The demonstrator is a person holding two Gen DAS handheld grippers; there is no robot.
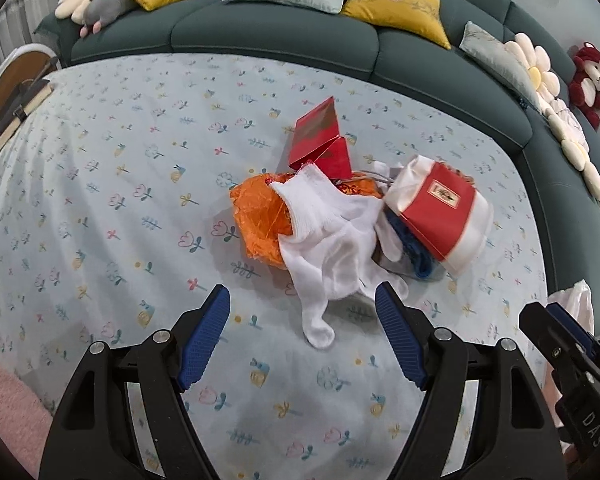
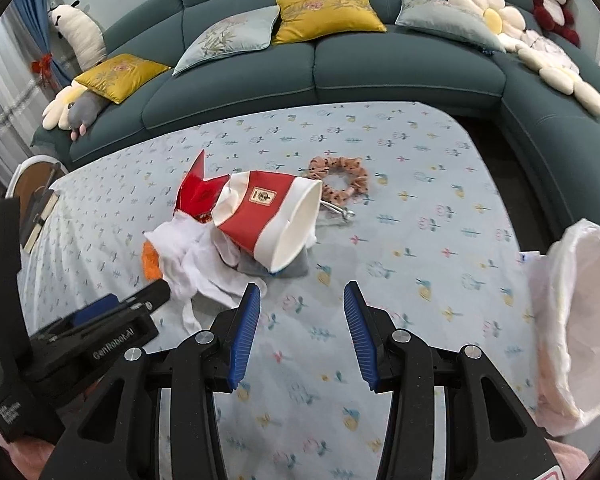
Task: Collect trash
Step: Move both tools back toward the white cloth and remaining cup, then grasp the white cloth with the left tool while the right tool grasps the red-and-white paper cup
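A heap of trash lies on the flowered tablecloth (image 1: 140,168): a red-and-white paper cup (image 1: 440,216) (image 2: 276,216) on its side, a torn red carton (image 1: 320,140) (image 2: 200,192), an orange crinkled wrapper (image 1: 256,220) (image 2: 151,264) and a white glove-like cloth (image 1: 328,248) (image 2: 188,256). My left gripper (image 1: 302,300) is open just short of the cloth, one cloth finger reaching between its jaws. My right gripper (image 2: 302,292) is open with nothing between its pads, just short of the cup's mouth. Each gripper shows in the other's view: right gripper (image 1: 560,344), left gripper (image 2: 112,316).
A bin lined with a white bag (image 2: 580,320) stands at the table's right edge. A pink dotted scrunchie (image 2: 340,178) lies behind the cup. A teal corner sofa (image 2: 340,76) with cushions and plush toys wraps the far side. A book (image 1: 20,112) rests on a round side table at left.
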